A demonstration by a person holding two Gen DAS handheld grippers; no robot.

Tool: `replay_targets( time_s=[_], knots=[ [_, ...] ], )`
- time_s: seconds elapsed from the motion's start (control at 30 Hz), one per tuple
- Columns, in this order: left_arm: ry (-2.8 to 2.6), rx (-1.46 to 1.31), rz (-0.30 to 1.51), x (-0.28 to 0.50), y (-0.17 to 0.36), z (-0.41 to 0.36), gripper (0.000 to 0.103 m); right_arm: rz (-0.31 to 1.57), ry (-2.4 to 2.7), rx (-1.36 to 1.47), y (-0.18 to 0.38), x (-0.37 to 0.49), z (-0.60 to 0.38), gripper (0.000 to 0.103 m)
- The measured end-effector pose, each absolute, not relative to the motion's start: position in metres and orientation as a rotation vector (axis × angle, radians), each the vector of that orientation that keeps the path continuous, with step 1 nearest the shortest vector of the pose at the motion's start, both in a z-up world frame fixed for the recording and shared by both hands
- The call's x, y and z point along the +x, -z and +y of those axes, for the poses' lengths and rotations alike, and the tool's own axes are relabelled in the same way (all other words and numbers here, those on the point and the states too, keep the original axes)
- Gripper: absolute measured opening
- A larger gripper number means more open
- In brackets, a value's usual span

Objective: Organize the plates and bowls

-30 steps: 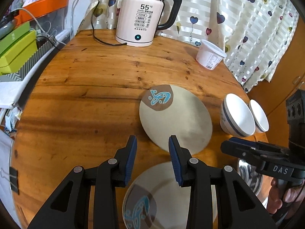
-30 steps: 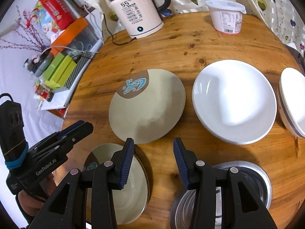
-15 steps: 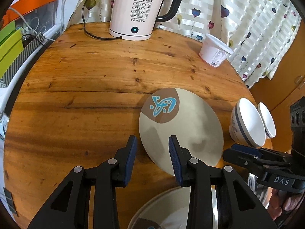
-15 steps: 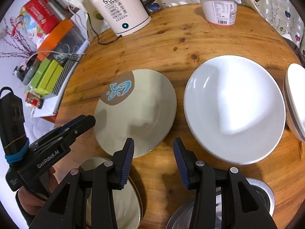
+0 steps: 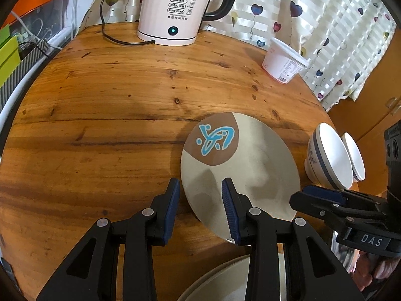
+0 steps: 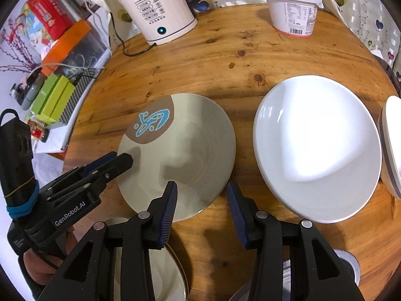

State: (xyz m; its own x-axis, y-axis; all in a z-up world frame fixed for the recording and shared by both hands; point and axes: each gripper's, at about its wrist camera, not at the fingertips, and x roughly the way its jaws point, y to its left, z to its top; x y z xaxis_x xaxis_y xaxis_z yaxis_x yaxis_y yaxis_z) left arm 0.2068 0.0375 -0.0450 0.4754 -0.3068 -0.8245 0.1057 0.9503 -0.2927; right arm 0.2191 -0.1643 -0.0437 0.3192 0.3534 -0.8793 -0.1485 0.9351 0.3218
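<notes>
A second plate (image 5: 233, 278) and a steel bowl (image 6: 348, 263) are showing only partly, cut off behind both grippers. The beige plate (image 6: 185, 155), bearing a brown patch with a blue motif, is lying on the surface (image 5: 100, 115) before the kettle (image 5: 173, 10). The left gripper (image 5: 200, 195) and right gripper (image 6: 201, 198) are straddling its near rim, jaws spread, pinching nothing.

a home dining corner: round wooden worktop (image 5: 105, 115) with an electric kettle (image 5: 175, 10), heart-print curtains (image 5: 313, 20) behind, a tub (image 6: 293, 12), and plates (image 6: 180, 155) and bowls (image 5: 328, 160) laid out.
</notes>
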Motion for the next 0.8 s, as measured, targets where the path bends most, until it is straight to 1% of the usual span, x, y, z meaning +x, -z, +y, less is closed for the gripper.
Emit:
replay_targets(
  time_s=[0.47,0.57,0.67,0.73,0.8],
  knots=[
    [0.274,-0.218,1.058,0.213,0.053,0.038,0.036,1.229,-0.312,0.196,0.052,0.226,-0.159,0.042],
    [0.271,-0.216,1.052,0.213,0.053,0.039,0.036,1.225,-0.309,0.189,0.053,0.228,-0.157,0.038],
    [0.263,-0.209,1.046,0.214,0.054,0.041,0.032,1.226,-0.300,0.187,0.055,0.230,-0.157,0.033],
    [0.264,-0.209,1.042,0.214,0.054,0.041,0.032,1.230,-0.299,0.186,0.057,0.231,-0.157,0.029],
    [0.263,-0.205,1.039,0.214,0.054,0.041,0.031,1.228,-0.298,0.188,0.057,0.232,-0.157,0.029]
  ],
)
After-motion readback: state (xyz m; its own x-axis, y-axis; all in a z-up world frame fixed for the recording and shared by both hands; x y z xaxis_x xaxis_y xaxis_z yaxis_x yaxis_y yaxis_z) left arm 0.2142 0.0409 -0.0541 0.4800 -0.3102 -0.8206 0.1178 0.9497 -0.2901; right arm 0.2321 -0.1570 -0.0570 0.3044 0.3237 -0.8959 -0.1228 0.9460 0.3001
